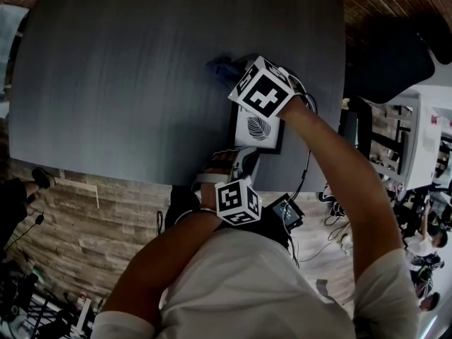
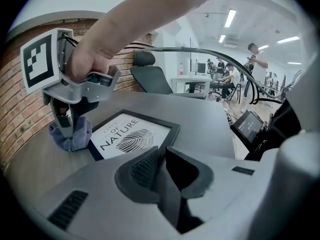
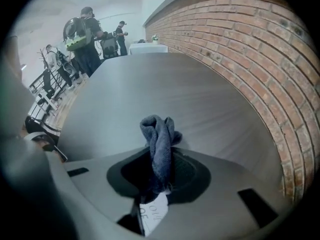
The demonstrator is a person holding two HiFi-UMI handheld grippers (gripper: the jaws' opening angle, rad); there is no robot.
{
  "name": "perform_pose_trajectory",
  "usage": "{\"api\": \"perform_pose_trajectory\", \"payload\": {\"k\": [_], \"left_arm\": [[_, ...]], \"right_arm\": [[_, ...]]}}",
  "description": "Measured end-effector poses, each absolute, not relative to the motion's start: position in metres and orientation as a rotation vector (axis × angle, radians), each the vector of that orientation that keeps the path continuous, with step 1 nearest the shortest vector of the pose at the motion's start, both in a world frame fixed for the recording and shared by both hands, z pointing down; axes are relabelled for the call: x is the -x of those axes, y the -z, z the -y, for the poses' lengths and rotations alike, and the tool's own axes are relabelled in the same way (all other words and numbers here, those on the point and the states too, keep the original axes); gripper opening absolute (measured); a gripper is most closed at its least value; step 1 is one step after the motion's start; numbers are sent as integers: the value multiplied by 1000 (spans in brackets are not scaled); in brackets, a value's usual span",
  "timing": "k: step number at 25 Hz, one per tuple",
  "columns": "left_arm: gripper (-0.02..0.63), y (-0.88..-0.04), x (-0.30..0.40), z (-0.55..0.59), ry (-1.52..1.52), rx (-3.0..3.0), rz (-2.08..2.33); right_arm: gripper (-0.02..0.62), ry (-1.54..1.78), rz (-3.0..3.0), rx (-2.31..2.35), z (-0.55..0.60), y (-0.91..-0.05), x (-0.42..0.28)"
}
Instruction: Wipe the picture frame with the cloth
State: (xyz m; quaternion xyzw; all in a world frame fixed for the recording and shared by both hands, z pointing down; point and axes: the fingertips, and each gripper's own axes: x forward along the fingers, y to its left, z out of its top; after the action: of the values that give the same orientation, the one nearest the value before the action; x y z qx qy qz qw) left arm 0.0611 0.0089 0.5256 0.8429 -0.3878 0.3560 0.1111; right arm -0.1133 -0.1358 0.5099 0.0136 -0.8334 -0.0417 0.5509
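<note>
Right gripper jaws were clamped on the cloth at the upper-left corner of the picture frame, flat on the counter centre-right in head view; left gripper jaws were closed and empty by its lower edge, so the call was to pin the frame there and sweep slowly.

A broad grey bench fills most of the scene. A brick wall runs along one side of it. Past its end stand a black office chair and a white table, with people farther off under ceiling strip lights. A small screen and dark cables sit just off its near edge.
</note>
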Motion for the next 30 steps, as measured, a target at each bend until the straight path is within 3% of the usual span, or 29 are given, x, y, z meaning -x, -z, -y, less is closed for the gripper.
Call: {"api": "perform_pose_trajectory", "payload": {"k": [9, 20, 30], "left_arm": [[44, -527, -61, -9, -1041, -2473, 1142], [44, -527, -60, -8, -1042, -2471, 1153], [44, -527, -58, -8, -1045, -2473, 1174]], "right_arm": [[94, 63, 2050, -275, 200, -484, 109], [94, -372, 2123, -336, 208, -506, 117], [92, -360, 2083, -365, 213, -516, 71]]}}
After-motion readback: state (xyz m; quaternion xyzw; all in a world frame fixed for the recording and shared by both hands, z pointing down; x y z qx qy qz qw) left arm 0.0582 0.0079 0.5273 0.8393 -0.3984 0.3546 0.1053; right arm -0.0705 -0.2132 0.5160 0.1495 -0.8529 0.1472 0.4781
